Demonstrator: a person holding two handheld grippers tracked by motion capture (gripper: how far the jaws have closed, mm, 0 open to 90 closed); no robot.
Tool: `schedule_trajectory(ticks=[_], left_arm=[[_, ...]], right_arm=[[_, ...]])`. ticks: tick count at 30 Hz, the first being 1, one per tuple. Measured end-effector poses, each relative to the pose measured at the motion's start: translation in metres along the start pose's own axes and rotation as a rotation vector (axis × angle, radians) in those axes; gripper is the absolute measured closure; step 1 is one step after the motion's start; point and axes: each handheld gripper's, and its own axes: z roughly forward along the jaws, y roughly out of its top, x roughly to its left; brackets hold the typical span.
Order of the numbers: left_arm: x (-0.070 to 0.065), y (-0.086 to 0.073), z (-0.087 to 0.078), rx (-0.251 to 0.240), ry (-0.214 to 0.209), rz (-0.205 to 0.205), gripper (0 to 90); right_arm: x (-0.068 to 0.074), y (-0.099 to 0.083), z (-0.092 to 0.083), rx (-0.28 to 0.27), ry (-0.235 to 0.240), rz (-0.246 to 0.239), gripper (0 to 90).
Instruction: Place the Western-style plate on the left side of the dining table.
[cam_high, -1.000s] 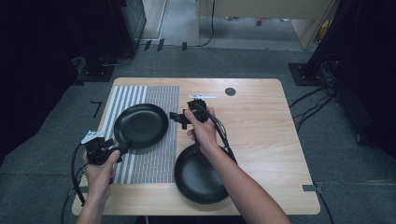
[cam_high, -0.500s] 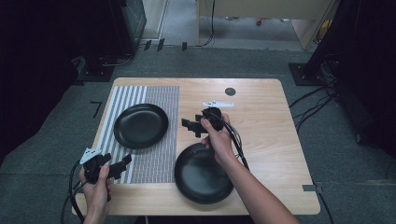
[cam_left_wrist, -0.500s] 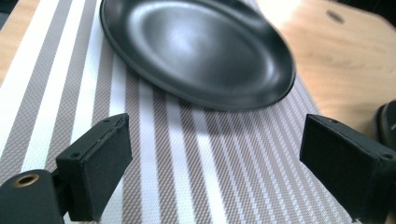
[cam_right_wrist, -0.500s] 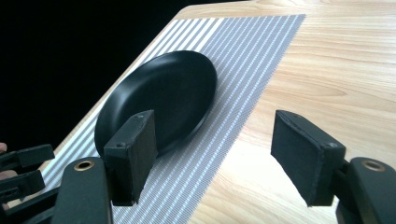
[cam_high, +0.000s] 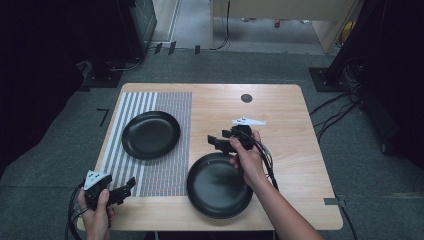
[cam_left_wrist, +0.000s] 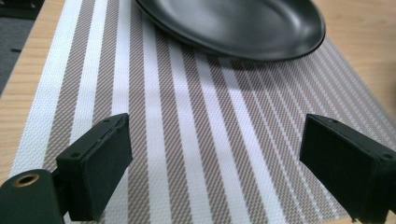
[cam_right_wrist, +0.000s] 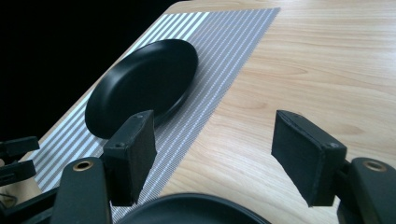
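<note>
While one black plate (cam_high: 151, 135) already lies on the striped placemat (cam_high: 165, 175) at the left of the wooden table (cam_high: 280, 115), a second black plate (cam_high: 219, 186) rests on the bare wood at the near edge, just right of the mat. Judged from this layout, the work of setting plates is about half done: the first plate appears placed, and the second has yet to be taken up or positioned.

The right gripper (cam_high: 216, 143) hovers just above the far rim of the near plate, pointing left toward the mat; the right gripper view looks across that rim (cam_right_wrist: 187, 207) with both jaws spread wide and nothing between them. The left gripper (cam_high: 127, 186) is held low at the near left corner of the table, over the mat's near edge and well apart from both plates. Its jaws also stand wide open and empty, with the placed plate (cam_left_wrist: 233, 23) lying beyond them (only mat weave shows in the gap).

What probably remains is a grasp on the near plate's rim; where that plate belongs cannot be told.
</note>
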Motion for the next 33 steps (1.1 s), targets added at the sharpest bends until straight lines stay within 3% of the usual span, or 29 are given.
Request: schedule_trajectory(ticks=[3, 9, 14, 21, 33], left_arm=[[0.001, -0.004, -0.003, 0.000, 0.018, 0.026, 9.1], [0.005, -0.008, -0.004, 0.003, 0.032, 0.033, 9.1], [0.008, -0.012, -0.005, 0.019, 0.050, 0.062, 9.0], [0.011, -0.016, -0.003, 0.043, 0.057, 0.082, 9.0], [0.012, -0.020, 0.001, 0.075, 0.057, 0.111, 9.1]], right_arm=[[-0.006, -0.005, -0.009, -0.009, -0.019, -0.005, 29.7], [-0.016, -0.012, -0.021, -0.018, -0.042, -0.004, 29.7], [-0.030, -0.024, -0.038, -0.025, -0.072, 0.007, 29.6], [-0.047, -0.036, -0.058, -0.046, -0.098, 0.033, 29.4], [-0.070, -0.056, -0.085, -0.069, -0.164, 0.018, 28.7]])
